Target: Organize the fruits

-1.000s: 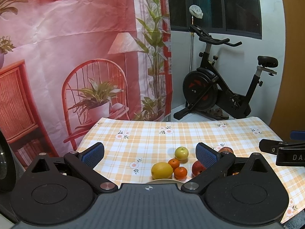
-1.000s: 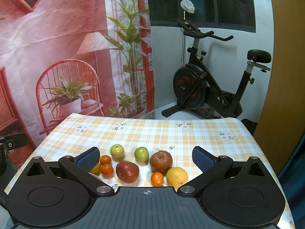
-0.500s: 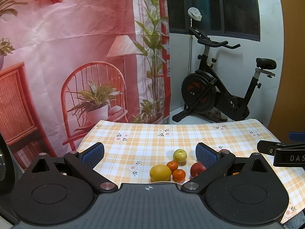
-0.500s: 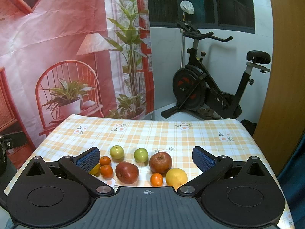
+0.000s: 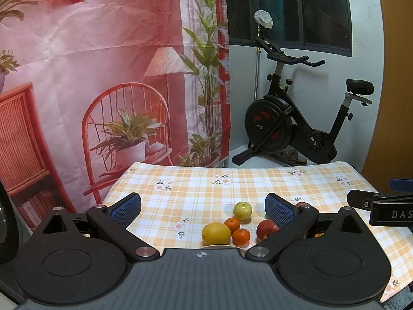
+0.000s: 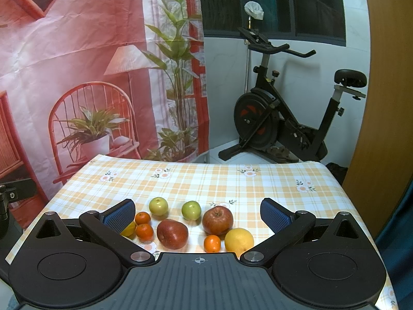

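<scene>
Both the left hand-held gripper (image 5: 203,208) and right hand-held gripper (image 6: 198,213) hang wide open and empty over round loose fruits (image 6: 172,233) on the orange-checked cloth tabletop (image 6: 206,180).

Lemon (image 6: 129,228) half behind left jaw

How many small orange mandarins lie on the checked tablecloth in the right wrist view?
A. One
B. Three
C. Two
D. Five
B: the right wrist view shows two mandarins close together by the left finger of the tongs, and a third mandarin beside the large yellow citrus, all resting on the tablecloth.
</scene>
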A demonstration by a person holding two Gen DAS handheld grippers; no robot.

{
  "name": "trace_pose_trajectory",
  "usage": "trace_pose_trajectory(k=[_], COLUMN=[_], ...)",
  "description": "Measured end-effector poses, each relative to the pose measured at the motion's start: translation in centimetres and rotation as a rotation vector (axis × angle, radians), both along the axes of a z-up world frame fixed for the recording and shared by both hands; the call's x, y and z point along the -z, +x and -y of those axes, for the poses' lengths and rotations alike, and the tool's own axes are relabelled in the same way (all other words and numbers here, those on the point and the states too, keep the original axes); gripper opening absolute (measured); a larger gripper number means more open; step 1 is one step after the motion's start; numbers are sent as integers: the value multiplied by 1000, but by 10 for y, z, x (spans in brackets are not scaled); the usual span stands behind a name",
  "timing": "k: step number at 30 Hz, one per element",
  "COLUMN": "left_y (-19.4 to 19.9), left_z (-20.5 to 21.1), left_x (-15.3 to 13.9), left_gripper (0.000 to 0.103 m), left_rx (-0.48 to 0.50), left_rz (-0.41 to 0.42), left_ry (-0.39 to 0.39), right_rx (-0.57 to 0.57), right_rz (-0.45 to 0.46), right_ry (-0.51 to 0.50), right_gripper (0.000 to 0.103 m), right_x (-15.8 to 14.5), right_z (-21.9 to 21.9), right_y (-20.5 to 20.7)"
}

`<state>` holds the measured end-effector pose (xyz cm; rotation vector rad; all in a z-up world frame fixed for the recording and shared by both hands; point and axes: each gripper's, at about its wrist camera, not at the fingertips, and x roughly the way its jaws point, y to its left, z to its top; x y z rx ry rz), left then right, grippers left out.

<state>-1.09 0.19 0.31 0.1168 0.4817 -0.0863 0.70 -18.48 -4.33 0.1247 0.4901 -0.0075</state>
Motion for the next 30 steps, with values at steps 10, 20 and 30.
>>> trace_pose_trajectory(k=[10,20,30], left_y=[0,0,6], left_z=[0,1,-6], left_x=[0,1,7], left_gripper=[103,103,103], left_rx=[3,1,-65], left_rz=[0,-3,1], left_ry=[-2,-2,11], right_rx=[0,0,18], right_rz=[1,1,21], right_ry=[0,0,63], right_gripper=[103,103,103], right_x=[0,7,3], right_z=[0,-3,14], right_y=[0,2,2])
